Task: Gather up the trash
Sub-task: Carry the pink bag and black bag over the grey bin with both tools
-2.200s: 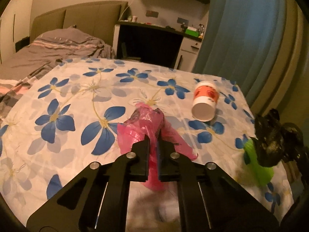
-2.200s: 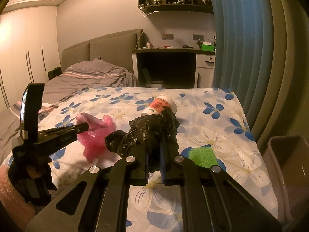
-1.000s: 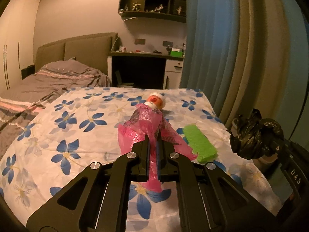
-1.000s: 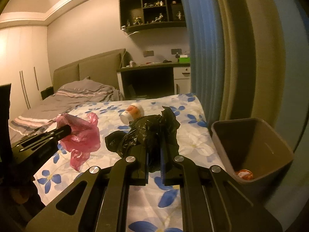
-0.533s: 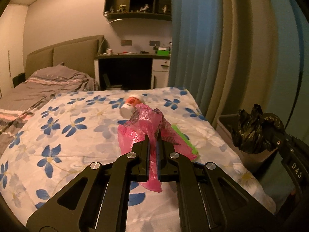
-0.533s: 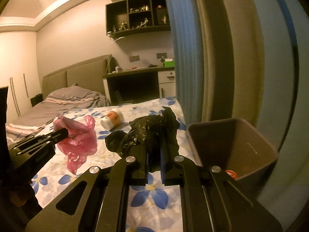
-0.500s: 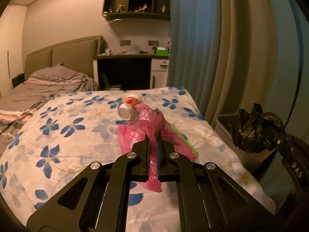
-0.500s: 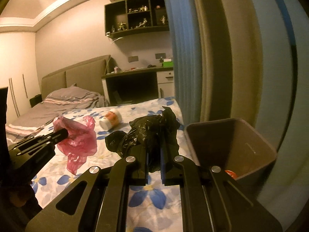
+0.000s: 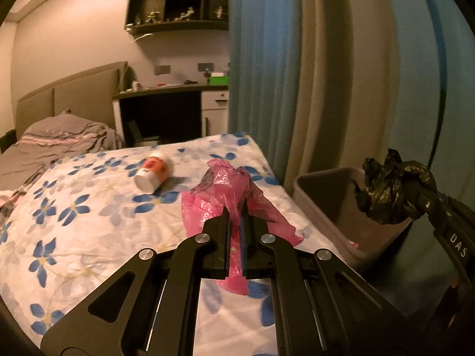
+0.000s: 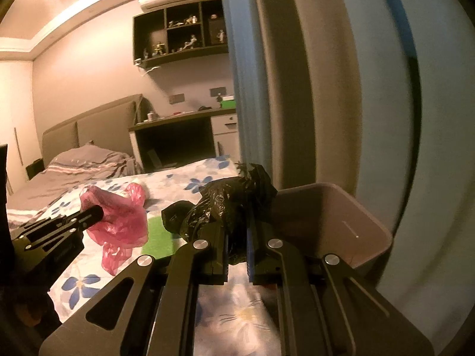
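Left gripper (image 9: 234, 212): fingers clamped narrow on a crumpled pink plastic bag (image 9: 230, 195), held above the flower-print bedsheet (image 9: 89, 228). Right gripper (image 10: 237, 225): fingers pinched on a crumpled black plastic bag (image 10: 228, 200), just beside the rim of the grey-brown plastic bin (image 10: 341, 222). A white-and-red paper cup (image 9: 153, 172) lies on its side on the sheet. Green rectangular sponge (image 10: 158, 238) on the bed below the pink bag.

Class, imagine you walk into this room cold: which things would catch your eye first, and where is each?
Two crumpled bags held up over the flowered bed: a pink bag pinched in the left claw, and a black bag in the right claw, close to the bin by the curtain. Behind them, a cup lies on its side on the bed.
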`<state>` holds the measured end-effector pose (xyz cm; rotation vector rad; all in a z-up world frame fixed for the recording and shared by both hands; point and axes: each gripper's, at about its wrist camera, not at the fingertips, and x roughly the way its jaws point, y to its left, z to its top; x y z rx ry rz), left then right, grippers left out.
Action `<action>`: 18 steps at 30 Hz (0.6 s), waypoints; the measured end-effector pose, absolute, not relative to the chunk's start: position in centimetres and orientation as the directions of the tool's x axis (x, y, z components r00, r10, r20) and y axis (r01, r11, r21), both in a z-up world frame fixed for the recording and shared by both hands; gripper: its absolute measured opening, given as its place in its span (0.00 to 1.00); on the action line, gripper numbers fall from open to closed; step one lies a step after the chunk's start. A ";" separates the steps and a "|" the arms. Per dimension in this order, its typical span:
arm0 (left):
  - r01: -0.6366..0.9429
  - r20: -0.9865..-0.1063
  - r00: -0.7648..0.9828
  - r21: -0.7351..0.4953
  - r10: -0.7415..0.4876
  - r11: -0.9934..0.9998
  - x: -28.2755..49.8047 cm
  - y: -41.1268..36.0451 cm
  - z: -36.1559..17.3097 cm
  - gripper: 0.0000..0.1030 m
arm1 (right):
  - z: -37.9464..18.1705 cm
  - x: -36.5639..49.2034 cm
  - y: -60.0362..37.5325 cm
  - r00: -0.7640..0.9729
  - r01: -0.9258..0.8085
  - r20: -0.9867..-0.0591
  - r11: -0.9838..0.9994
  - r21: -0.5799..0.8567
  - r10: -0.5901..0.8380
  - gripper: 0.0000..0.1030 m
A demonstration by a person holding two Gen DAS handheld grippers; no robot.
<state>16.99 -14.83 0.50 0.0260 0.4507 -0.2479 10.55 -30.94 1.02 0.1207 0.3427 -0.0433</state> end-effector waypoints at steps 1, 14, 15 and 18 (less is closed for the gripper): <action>0.254 -0.435 0.868 -0.029 -0.241 0.967 17.2 -15.3 0.4 0.04 | 1.0 10.6 -31.4 0.941 0.076 -0.337 0.991 0.112 -0.034 0.09; 0.445 -0.403 0.809 -0.059 -0.429 0.894 19.4 -22.2 0.5 0.04 | 0.6 12.0 -36.7 0.929 0.202 -0.339 0.971 0.125 -0.150 0.10; 0.461 -0.399 0.802 -0.059 -0.444 0.886 19.5 -22.8 0.4 0.04 | 0.7 12.2 -36.7 0.928 0.207 -0.340 0.971 0.123 -0.155 0.10; 0.496 -0.387 0.789 -0.058 -0.477 0.867 19.8 -24.2 0.2 0.04 | 0.6 12.8 -37.3 0.926 0.216 -0.340 0.969 0.119 -0.164 0.10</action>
